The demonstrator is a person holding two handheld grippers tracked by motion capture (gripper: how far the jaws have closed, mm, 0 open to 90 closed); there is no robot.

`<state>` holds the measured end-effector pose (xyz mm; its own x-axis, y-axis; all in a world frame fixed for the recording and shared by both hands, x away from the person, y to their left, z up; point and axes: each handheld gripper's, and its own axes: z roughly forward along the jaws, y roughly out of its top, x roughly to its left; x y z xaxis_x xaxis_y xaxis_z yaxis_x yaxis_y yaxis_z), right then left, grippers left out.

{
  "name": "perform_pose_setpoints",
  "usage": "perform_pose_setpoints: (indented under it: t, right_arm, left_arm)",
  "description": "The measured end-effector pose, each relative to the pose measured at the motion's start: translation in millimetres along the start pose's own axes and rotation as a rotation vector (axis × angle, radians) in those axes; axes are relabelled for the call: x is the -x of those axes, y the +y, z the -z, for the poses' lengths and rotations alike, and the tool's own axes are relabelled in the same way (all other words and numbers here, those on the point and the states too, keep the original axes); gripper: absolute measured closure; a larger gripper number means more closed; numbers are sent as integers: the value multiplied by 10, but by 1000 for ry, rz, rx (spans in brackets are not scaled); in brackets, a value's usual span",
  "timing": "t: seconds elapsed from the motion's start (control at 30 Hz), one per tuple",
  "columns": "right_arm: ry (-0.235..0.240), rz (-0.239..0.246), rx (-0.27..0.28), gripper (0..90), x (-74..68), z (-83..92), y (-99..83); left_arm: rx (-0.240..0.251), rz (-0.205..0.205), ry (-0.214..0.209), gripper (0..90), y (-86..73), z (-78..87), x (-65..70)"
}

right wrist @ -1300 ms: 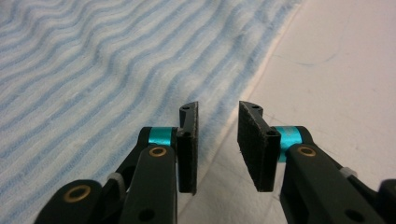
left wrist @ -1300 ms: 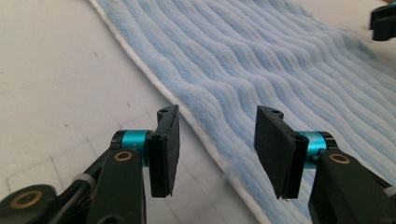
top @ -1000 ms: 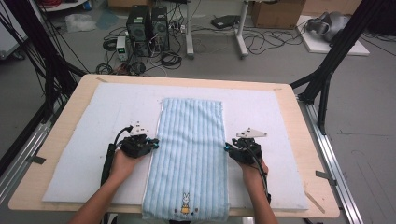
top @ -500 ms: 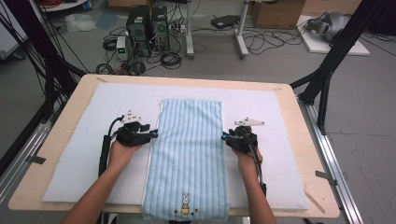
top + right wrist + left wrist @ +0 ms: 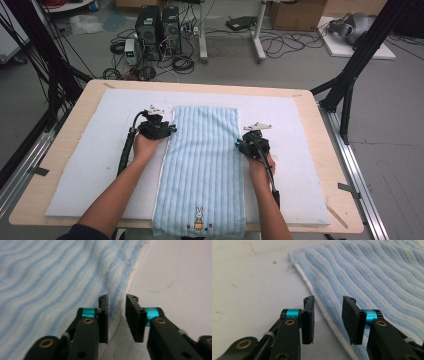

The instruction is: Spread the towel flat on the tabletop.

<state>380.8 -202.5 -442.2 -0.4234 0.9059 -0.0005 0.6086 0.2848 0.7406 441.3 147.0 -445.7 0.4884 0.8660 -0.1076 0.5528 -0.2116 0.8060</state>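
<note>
Spanning nearly the whole bench (image 5: 320,165) is a white foam mat (image 5: 90,165), and along its middle lies a light blue striped towel (image 5: 202,165), flat, with a small rabbit picture (image 5: 198,220) at the end nearest the person. The towel sits between the two hand-held grippers. The left hand-held gripper (image 5: 170,129) rests at the towel's left edge, up near its far corner; in the left gripper view its jaws stand spread and have just been closing a little, with the towel's white hem (image 5: 329,320) running between them and the pads not pressing on it. The right hand-held gripper (image 5: 241,145) sits at the towel's right edge, about midway along; in the right gripper view its jaws are narrowly apart, the towel's edge lying in the gap, not pinched.
</note>
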Motion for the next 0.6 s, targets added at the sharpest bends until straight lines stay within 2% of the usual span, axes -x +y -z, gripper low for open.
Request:
perform_pose_setpoints:
  t: [0.13, 0.17, 0.2, 0.23, 0.27, 0.3, 0.37, 0.4, 0.43, 0.47, 0.5, 0.53, 0.6]
  right_arm:
    - [26, -1, 34, 638, 19, 125, -48]
    - [31, 4, 43, 628, 27, 150, -65]
    - [39, 3, 46, 624, 33, 175, -83]
    - [45, 2, 45, 610, 41, 194, -98]
    - [50, -5, 51, 610, 45, 215, -115]
    - [55, -6, 58, 611, 50, 236, -131]
    - [64, -4, 65, 613, 59, 262, -151]
    - [65, -3, 70, 613, 64, 270, -154]
    - [69, -11, 77, 615, 71, 272, -151]
    - [66, -20, 90, 615, 84, 267, -141]
    - [65, -38, 96, 616, 99, 250, -115]
    - [62, -46, 97, 616, 113, 221, -71]
    - [30, -31, 109, 625, 120, 157, 30]
  left_arm:
    - [-51, -6, -5, 612, 78, -150, 26]
    - [-51, -37, 11, 633, 85, -171, 54]
    - [-45, -73, 0, 691, 87, -186, 76]
    - [-44, -93, -10, 806, 89, -198, 92]
    - [-47, -106, 1, 847, 98, -204, 103]
    - [-54, -111, 12, 859, 113, -209, 98]
    - [-63, -107, 61, 863, 138, -212, 63]
    - [-57, -83, 61, 859, 137, -216, 33]
    - [-53, -69, 62, 837, 134, -214, 11]
    - [-50, -72, 78, 774, 130, -211, 2]
    - [-51, -63, 81, 674, 129, -206, -14]
    - [-50, -38, 76, 619, 128, -197, -31]
    - [-45, -17, 62, 527, 135, -158, -63]
